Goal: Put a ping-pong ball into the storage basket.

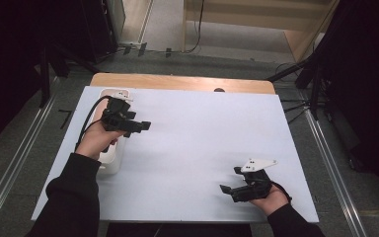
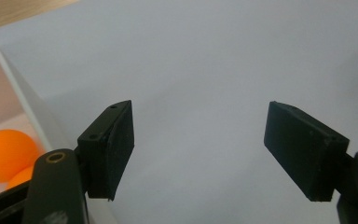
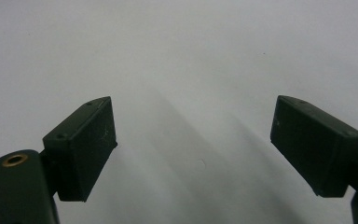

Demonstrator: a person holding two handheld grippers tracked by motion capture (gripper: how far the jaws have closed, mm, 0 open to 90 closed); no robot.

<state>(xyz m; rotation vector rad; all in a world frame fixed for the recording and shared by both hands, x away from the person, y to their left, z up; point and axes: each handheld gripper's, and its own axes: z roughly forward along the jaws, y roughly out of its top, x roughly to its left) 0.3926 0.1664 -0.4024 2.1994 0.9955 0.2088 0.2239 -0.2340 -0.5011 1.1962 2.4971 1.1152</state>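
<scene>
Left gripper (image 1: 139, 126) by the bin, both tools released

White bin (image 1: 109, 160) sits at the table's (image 1: 202, 138) left edge, under the left hand; two orange balls (image 2: 4, 154) lie inside, touching. Left jaws spread with nothing between them, just right of the bin wall. Right gripper (image 1: 231, 180) near the front edge, jaws wide apart over bare table.

Ahead of the left gripper (image 2: 198, 154), between its spread jaws, lies only bare white table sheet (image 2: 214, 65), so the way forward is free. Just outside one jaw stands the white bin (image 2: 9, 93), its wall rising close beside it; two orange balls (image 2: 2, 154) sit low inside, behind that wall. The right gripper (image 3: 193, 149) has open sheet between and beyond its parted jaws, nothing blocking on either flank.
</scene>
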